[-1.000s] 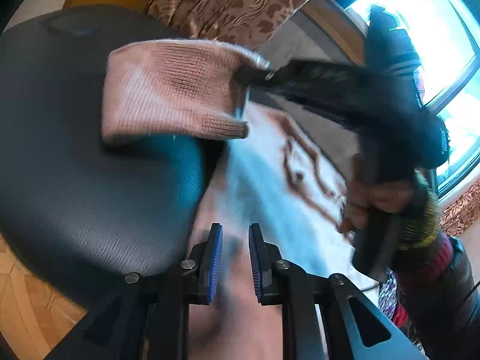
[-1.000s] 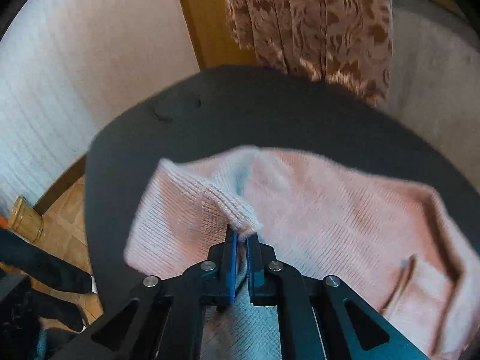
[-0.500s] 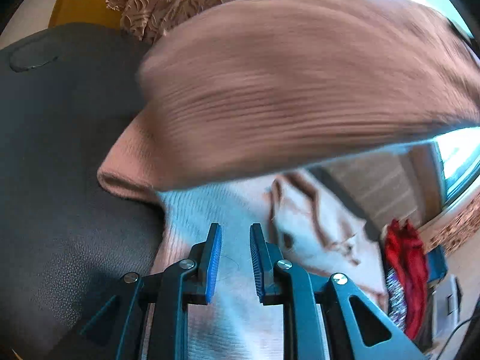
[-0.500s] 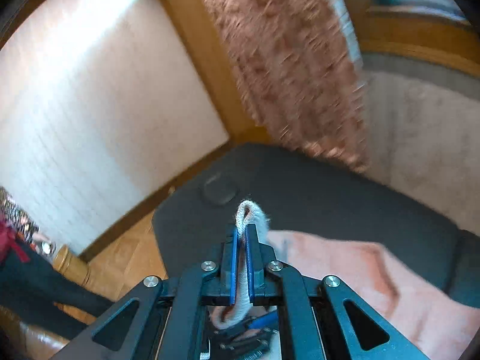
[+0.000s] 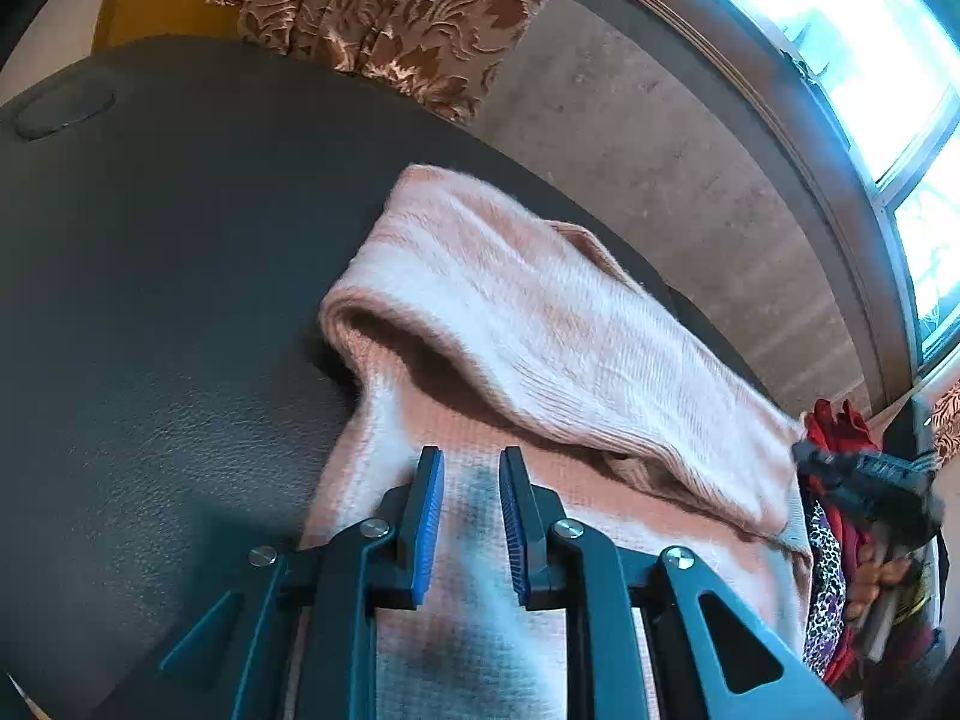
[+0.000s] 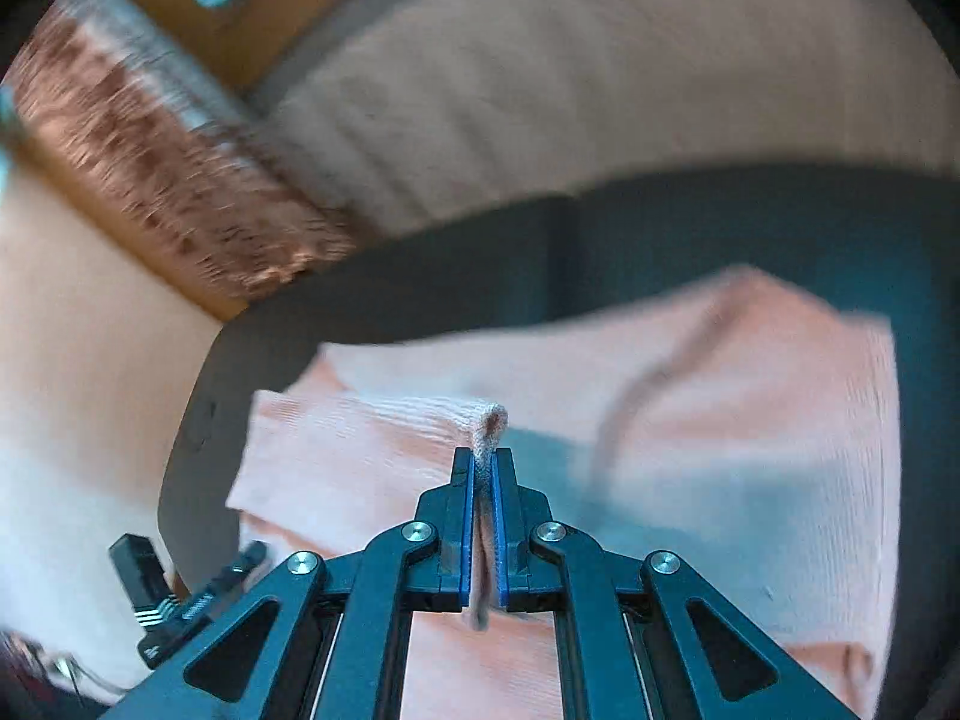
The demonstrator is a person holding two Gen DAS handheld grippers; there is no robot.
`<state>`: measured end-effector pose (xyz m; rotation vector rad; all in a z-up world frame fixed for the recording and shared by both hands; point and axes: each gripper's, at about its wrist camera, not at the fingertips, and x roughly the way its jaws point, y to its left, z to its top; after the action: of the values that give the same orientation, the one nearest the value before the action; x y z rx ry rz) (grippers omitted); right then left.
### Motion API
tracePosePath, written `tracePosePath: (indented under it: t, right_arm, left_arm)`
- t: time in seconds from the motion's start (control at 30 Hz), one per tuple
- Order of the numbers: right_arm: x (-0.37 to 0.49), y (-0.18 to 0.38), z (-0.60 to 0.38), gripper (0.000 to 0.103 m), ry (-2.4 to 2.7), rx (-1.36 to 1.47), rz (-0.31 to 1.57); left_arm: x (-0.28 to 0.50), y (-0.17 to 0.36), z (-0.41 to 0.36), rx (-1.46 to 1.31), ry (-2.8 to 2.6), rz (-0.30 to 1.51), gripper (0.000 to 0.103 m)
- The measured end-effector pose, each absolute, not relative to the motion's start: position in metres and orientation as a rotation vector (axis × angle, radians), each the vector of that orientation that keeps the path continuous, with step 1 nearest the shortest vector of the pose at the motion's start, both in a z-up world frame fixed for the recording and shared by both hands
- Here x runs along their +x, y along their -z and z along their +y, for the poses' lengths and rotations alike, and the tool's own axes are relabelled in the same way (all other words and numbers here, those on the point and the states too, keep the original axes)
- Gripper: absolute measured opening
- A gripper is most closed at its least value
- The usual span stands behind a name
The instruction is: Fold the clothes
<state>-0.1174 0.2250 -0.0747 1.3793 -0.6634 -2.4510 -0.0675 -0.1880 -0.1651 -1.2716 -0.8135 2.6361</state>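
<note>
Pink sweater (image 5: 540,324) spread on dark desk (image 5: 150,300). Sleeve (image 5: 600,360) already laid across body; first fold judged near done. Right claw (image 6: 483,468) clamped on sleeve cuff (image 6: 489,426), not yet released. Left claw (image 5: 471,480) slightly parted over sweater body, nothing pinched. Further folds judged outstanding.

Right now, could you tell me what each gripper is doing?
Left gripper: open, above the pink sweater, gripping nothing.
Right gripper: shut on the sweater's cuff.
</note>
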Motion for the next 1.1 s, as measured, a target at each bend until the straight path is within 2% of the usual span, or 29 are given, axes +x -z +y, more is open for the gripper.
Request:
tracePosePath:
  t: [0.1,0.2,0.3,0.43,0.47,0.53,0.63,0.73,0.83,0.87,0.9,0.93,1.1]
  right_arm:
    - [-0.111,0.093,0.242,0.006,2.449,1.394,-0.735]
    - [-0.105,0.086,0.251,0.006,2.452,1.328,-0.781]
    - [-0.106,0.081,0.259,0.006,2.476,1.286,-0.819]
    - [-0.107,0.104,0.262,0.014,2.423,1.342,-0.830]
    - [-0.105,0.112,0.264,0.023,2.408,1.356,-0.848]
    - [-0.097,0.122,0.268,0.029,2.381,1.347,-0.899]
    - [-0.085,0.132,0.270,0.029,2.341,1.305,-0.949]
    - [-0.079,0.132,0.257,0.029,2.292,1.264,-0.927]
    - [-0.081,0.135,0.233,0.029,2.309,1.306,-0.827]
    - [-0.082,0.137,0.228,0.025,2.328,1.317,-0.795]
    - [-0.082,0.136,0.223,0.012,2.358,1.333,-0.760]
    - [-0.082,0.134,0.221,0.007,2.379,1.335,-0.741]
    - [-0.072,0.101,0.225,0.003,2.486,1.233,-0.684]
  left_arm:
    - [-0.079,0.153,-0.195,-1.272,-2.646,-0.769,0.017]
    - [-0.090,0.155,-0.169,-1.325,-2.647,-0.675,0.017]
    - [-0.089,0.160,-0.161,-1.346,-2.625,-0.679,0.017]
    - [-0.091,0.159,-0.164,-1.327,-2.590,-0.751,0.017]
    - [-0.092,0.159,-0.166,-1.325,-2.588,-0.764,0.017]
    - [-0.091,0.160,-0.171,-1.322,-2.581,-0.795,0.017]
    - [-0.090,0.162,-0.176,-1.318,-2.577,-0.813,0.017]
    - [-0.068,0.155,-0.175,-1.318,-2.586,-0.763,0.018]
    - [-0.065,0.154,-0.168,-1.327,-2.603,-0.712,0.018]
    - [-0.064,0.153,-0.167,-1.329,-2.603,-0.709,0.018]
    - [-0.062,0.153,-0.167,-1.331,-2.607,-0.699,0.018]
    - [-0.061,0.153,-0.167,-1.333,-2.611,-0.689,0.018]
    - [-0.049,0.154,-0.174,-1.332,-2.603,-0.687,0.018]
